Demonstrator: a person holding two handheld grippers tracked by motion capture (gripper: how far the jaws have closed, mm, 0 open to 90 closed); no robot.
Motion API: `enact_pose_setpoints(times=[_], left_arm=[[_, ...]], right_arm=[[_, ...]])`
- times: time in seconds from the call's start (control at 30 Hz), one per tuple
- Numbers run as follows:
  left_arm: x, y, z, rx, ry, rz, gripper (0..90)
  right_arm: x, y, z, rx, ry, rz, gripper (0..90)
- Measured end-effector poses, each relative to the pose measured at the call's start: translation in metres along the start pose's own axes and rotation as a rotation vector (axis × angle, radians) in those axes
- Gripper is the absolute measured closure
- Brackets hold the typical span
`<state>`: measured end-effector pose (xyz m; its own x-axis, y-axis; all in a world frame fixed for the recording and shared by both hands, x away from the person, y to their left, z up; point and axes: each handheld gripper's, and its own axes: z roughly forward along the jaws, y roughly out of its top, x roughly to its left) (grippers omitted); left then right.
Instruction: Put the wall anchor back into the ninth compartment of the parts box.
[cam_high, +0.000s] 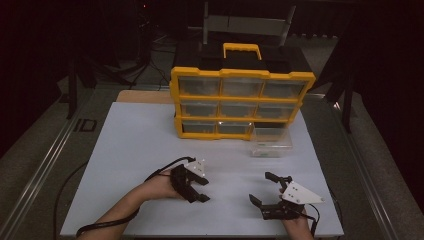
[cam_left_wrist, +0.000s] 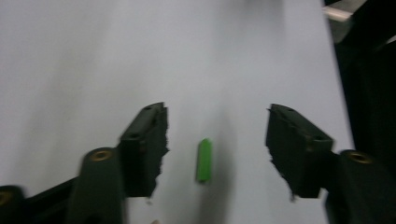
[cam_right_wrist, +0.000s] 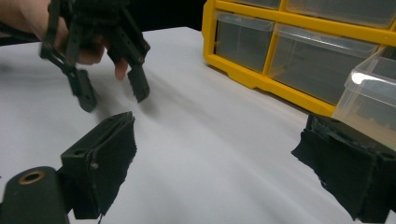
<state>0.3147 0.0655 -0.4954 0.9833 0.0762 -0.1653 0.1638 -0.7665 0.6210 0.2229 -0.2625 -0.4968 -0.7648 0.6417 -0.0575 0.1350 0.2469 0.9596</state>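
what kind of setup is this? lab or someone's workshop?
Probably a lab recording bench: a white table ringed by dark curtains, a yellow parts organizer staged on it, and a hand-held left gripper and right gripper trailing cables.

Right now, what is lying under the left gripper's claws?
A small green piece lies on the white table between the left gripper's open jaws, untouched. Anything beneath its dark body is hidden.

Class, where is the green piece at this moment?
In the left gripper view, the green piece lies on the white sheet between the left gripper's open jaws, touching neither.
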Motion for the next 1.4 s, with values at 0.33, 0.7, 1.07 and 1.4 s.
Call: enact_pose_setpoints(times=[0.33, 0.7, 1.07, 1.4], left_arm=[[-0.001, -0.007, 0.01, 0.044, 0.023, 0.01, 66.1], [-0.005, -0.001, 0.012, 0.097, 0.057, 0.032, 79.8], [0.002, 0.006, 0.009, 0.116, 0.038, 0.019, 85.3], [0.011, 0.041, -0.013, 0.087, 0.049, 0.04, 85.4]], right_arm=[[0.0, 0.0, 0.0, 0.003, 0.0, -0.002, 10.0], [0.0, 0.0, 0.0, 0.002, -0.002, -0.001, 10.0], [0.001, 0.0, 0.0, 0.003, 0.0, -0.001, 10.0], [0.001, 0.001, 0.0, -0.005, 0.001, -0.007, 10.0]])
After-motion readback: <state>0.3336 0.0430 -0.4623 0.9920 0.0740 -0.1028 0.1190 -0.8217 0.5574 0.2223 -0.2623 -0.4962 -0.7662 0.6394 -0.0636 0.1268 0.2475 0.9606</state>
